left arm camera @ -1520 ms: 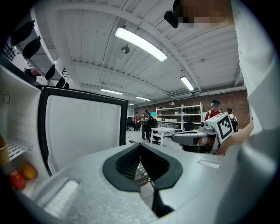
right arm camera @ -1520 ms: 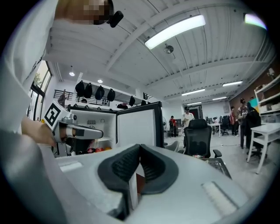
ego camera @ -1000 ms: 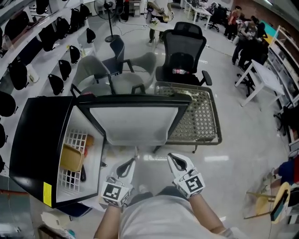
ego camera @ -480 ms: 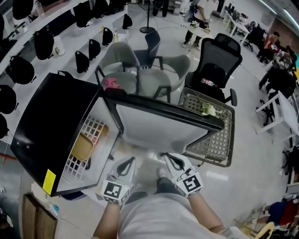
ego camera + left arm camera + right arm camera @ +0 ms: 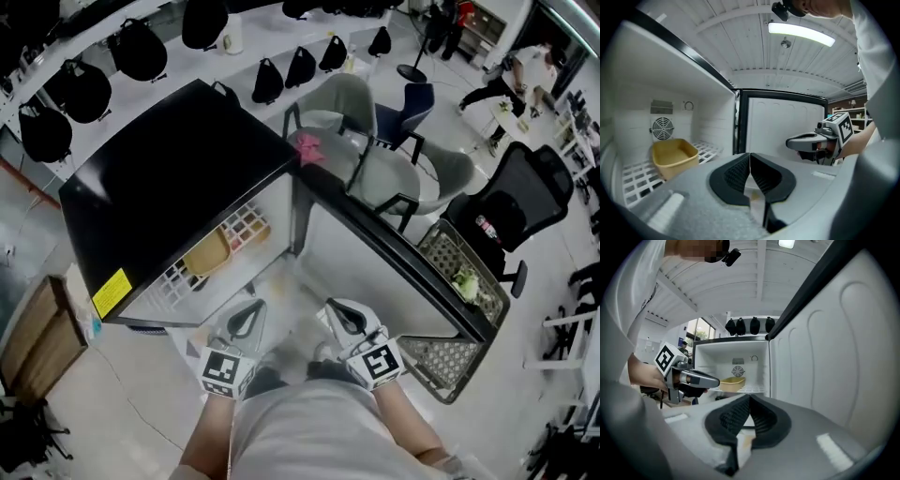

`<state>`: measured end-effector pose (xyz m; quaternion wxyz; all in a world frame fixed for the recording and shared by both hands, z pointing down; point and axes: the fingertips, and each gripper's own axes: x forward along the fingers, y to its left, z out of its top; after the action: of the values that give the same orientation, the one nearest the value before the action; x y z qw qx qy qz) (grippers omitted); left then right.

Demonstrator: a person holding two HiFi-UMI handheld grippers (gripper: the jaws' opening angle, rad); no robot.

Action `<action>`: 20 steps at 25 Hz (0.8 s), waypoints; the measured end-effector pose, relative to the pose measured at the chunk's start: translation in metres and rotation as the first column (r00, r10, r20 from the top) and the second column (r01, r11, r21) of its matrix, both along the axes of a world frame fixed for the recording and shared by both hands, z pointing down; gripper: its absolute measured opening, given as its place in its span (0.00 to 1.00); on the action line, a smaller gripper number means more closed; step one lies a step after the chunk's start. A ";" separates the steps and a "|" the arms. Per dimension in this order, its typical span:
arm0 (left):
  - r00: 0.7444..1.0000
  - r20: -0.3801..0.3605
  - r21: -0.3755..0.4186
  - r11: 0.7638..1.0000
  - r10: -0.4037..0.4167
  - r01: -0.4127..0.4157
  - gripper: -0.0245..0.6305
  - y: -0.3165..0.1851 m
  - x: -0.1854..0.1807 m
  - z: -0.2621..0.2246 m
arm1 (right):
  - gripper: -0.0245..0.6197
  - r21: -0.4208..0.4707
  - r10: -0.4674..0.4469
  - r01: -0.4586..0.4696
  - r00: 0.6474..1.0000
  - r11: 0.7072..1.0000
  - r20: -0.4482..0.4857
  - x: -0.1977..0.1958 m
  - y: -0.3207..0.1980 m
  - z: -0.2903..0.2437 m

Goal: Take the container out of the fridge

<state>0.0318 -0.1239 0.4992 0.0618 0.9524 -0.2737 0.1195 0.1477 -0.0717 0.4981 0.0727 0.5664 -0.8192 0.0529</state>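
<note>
Head view: the black fridge (image 5: 159, 216) stands with its door (image 5: 375, 272) swung open, and the yellow container (image 5: 208, 253) sits on the wire shelf (image 5: 246, 225), ahead and left of both grippers.

Left gripper view: the left gripper (image 5: 750, 174) has its jaws pressed together on nothing. The container (image 5: 675, 157) lies forward-left, well apart, below the fan.

Right gripper view: the right gripper (image 5: 749, 416) is likewise closed and empty (the container (image 5: 731, 383) looks farther off here), so the left seems nearer.
</note>
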 end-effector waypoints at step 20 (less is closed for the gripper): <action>0.834 0.421 0.203 0.933 -0.357 0.297 0.08 -0.057 -0.099 0.008 | 0.04 -0.075 -0.361 0.358 0.932 0.931 -0.032 -0.081 -0.064 0.010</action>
<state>-0.0674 -0.1807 0.5070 -0.0457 0.8394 -0.4464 0.3067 0.0663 -0.1356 0.5077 0.1187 0.4049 -0.9050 0.0538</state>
